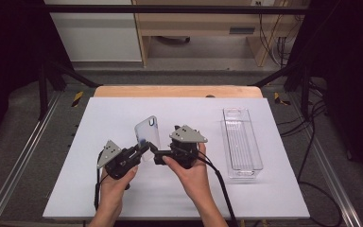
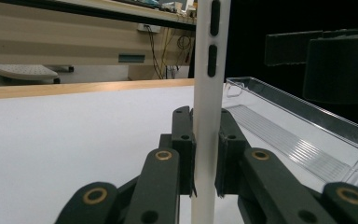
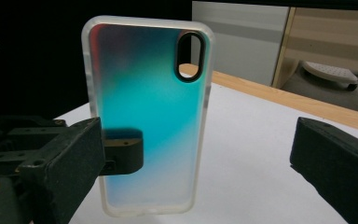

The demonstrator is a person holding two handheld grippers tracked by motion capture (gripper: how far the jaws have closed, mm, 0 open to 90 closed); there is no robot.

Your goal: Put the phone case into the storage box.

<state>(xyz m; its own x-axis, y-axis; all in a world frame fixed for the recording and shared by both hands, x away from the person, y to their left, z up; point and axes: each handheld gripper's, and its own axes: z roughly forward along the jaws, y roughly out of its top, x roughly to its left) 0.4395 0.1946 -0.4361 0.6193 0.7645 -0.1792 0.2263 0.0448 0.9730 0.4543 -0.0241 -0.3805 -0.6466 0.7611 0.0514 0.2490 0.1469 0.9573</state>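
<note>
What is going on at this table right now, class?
A person holds a gripper in each hand over a white table. The left gripper has its jaws shut on the lower edge of a phone case, holding it upright off the table. The right gripper faces the case's back with its jaws open, one on each side and not touching it. A clear plastic tray sits empty to the right.

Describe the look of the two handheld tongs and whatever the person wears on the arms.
Both tongs, left and right, are black, with jointed linkage arms on brass-coloured pivots and blocky black pads. Each carries a grey triangular plate on top and trails a black cable. The forearms are bare, no sleeves visible.
</note>
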